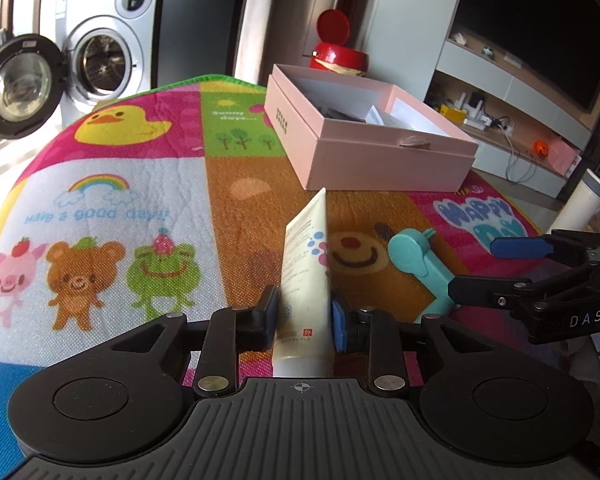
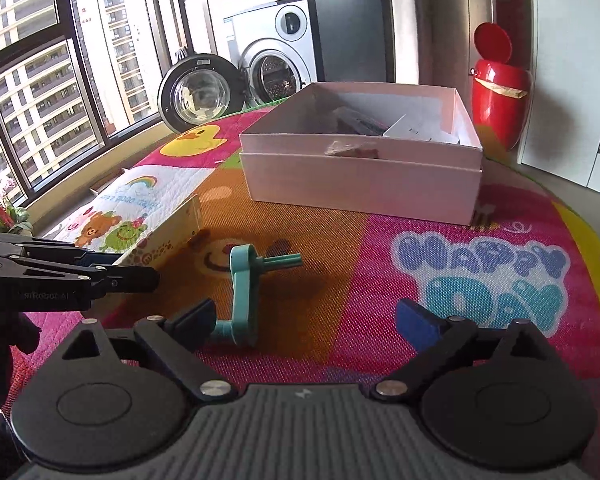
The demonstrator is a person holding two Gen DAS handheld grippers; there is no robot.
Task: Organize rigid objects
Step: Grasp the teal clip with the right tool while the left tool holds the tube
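Box [image 2: 360, 184]: pink, open, far side of mat [image 1: 120, 184]; a few items already inside, can't ID.
Tube [image 1: 306, 264]: cream, clamped in L gripper [image 1: 305, 316], not yet boxed.
Crank [image 2: 240, 284]: teal, loose on mat, just ahead of R gripper [image 2: 306, 322], jaws wide, empty.
Status: partly done; tube & crank left.

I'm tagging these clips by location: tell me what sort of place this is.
Most likely a home, probably a living area beside a laundry corner: a front-loading washing machine with its door open, a children's cartoon play mat, and a high-rise apartment window.
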